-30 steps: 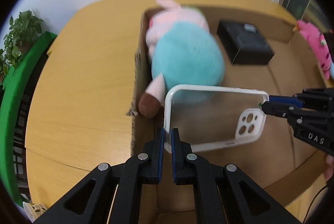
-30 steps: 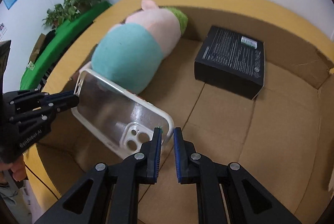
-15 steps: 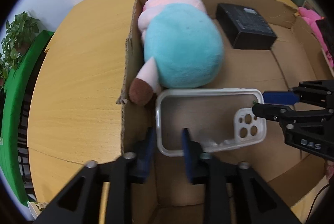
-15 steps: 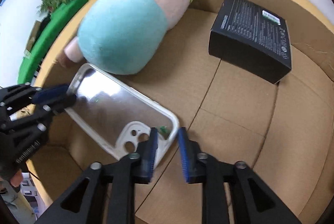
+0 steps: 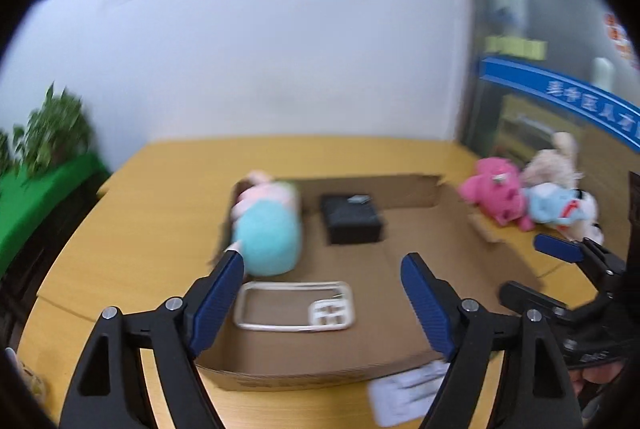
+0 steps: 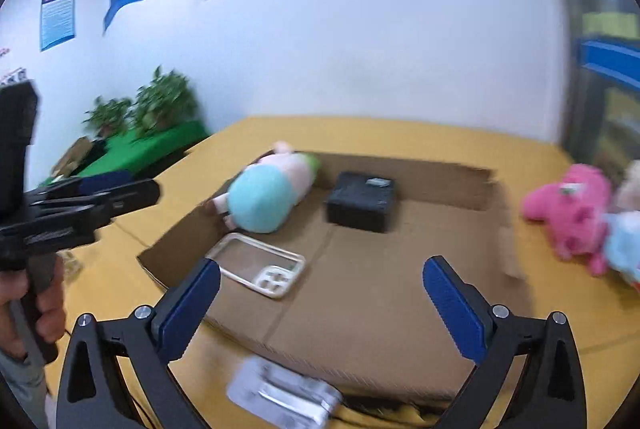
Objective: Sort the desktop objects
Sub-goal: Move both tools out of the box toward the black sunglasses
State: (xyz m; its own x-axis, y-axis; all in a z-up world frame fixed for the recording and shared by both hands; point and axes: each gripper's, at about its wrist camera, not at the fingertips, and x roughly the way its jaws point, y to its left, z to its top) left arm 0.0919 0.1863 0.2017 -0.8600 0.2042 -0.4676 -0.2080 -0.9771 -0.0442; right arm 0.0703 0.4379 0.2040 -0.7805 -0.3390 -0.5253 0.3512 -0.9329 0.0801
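Observation:
A clear phone case lies flat in the cardboard box, near its front left corner. A teal and pink plush pig and a black box lie behind it in the box. My left gripper is open and empty, raised above and in front of the case. My right gripper is open and empty, raised in front of the box; it also shows at the right of the left wrist view.
Pink, blue and cream plush toys lie on the yellow table right of the box. A white packet lies on the table by the box's front edge. Green plants stand at the far left.
Both grippers opened wide and let go of the phone case, which now lies flat in the box. Both grippers pulled back and up, away from the box.

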